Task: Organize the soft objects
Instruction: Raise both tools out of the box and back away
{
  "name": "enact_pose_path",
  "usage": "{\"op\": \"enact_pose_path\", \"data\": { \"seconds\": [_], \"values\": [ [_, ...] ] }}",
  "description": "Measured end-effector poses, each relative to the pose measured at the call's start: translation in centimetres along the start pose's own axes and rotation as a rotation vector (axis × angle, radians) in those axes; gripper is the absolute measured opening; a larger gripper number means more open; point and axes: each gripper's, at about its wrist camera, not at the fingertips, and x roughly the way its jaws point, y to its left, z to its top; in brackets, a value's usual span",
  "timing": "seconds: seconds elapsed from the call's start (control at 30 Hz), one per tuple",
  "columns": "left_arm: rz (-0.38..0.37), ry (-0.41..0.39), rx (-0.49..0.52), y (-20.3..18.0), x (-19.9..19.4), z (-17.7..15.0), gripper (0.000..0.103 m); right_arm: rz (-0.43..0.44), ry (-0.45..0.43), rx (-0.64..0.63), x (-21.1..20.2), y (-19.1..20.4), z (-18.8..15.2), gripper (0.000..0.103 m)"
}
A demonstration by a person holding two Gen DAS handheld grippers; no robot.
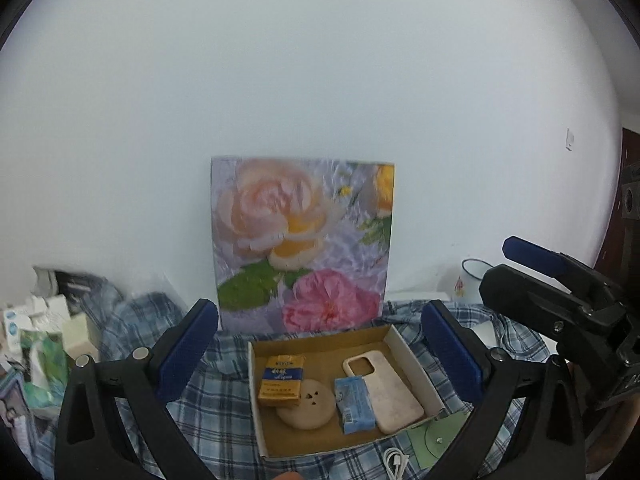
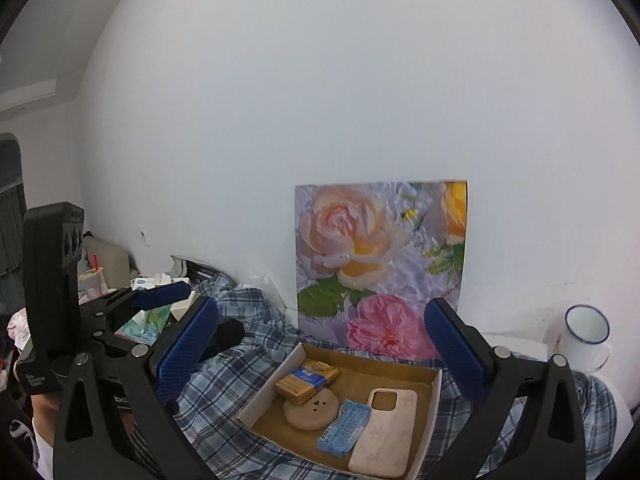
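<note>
Hovering wide-jawed and empty, the left gripper (image 1: 320, 344) and right gripper (image 2: 320, 344) face one cardboard box (image 1: 416, 368) on plaid cloth (image 1: 216, 408), holding four items: yellow packet (image 1: 281, 380), round pad (image 1: 310, 410), blue packet (image 1: 355, 404), phone case (image 1: 386, 390).

Cloth (image 1: 216, 404): blue and white plaid.
Box (image 1: 416, 364): white outside, brown inside.
Phone case (image 1: 384, 392), in box: pale beige.
Tissue pack (image 1: 354, 404), in box: light blue.
Painting (image 1: 300, 240), behind box: pink, peach, yellow roses, green leaves.
Mug (image 2: 586, 334): white, blue rim.
</note>
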Motion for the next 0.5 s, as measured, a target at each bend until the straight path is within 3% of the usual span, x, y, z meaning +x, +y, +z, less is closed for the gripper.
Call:
{"op": "enact_pose_path", "data": {
  "seconds": [0.23,0.4,0.5],
  "values": [
    [-0.016,-0.072,-0.004,-0.5,-2.7,1.1,0.103,0.027,-0.070,-0.034,-3.0,1.1,1.3,0.103],
    [-0.018,-0.058,0.020,-1.4,-3.3,1.2,0.103,0.073,-0.087,0.032,-4.1,1.0,2.5,0.103],
    [-0.019,-0.034,0.049,-2.0,-3.7,0.6,0.103,0.002,-0.067,-0.064,-5.2,2.1,2.2,0.103]
  ]
}}
